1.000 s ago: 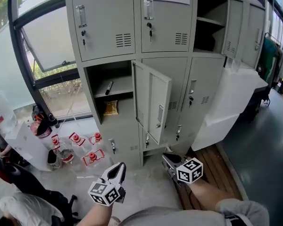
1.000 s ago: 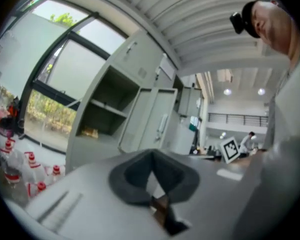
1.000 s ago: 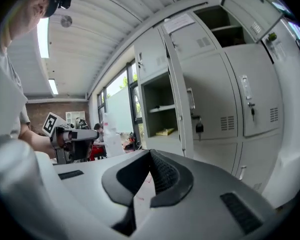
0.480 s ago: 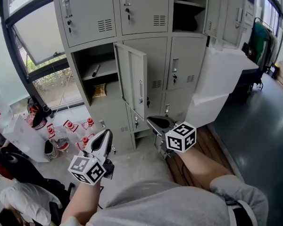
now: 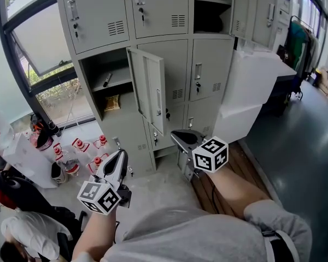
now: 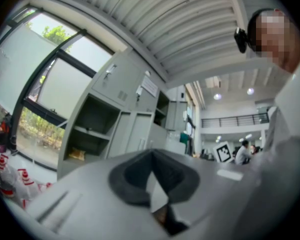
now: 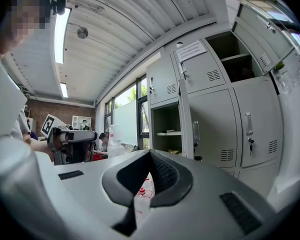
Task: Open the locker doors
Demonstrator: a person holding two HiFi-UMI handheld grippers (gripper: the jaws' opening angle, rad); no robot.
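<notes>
The grey locker bank (image 5: 169, 53) stands ahead of me. One middle-row door (image 5: 150, 94) hangs wide open on its compartment (image 5: 106, 89), which holds a yellow packet (image 5: 112, 102) and a dark object on the shelf. A top-row compartment (image 5: 210, 10) at the right is open too. The other doors (image 5: 210, 67) are closed. My left gripper (image 5: 120, 154) is shut and empty, low and short of the lockers. My right gripper (image 5: 176, 135) is likewise shut and empty, below the open door. The open compartment (image 7: 166, 129) shows in the right gripper view, and the same compartment (image 6: 87, 129) in the left gripper view.
Red-and-white items (image 5: 79, 146) lie on the floor left of the lockers, under a large window (image 5: 38, 42). People sit at the lower left (image 5: 22, 228). A white cabinet (image 5: 251, 86) juts out at the right, with wooden boards (image 5: 238, 165) at its foot.
The head view has swung, so the lockers now sit further left in frame. Both grippers have risen slightly and stay shut; over the last half second they barely moved.
</notes>
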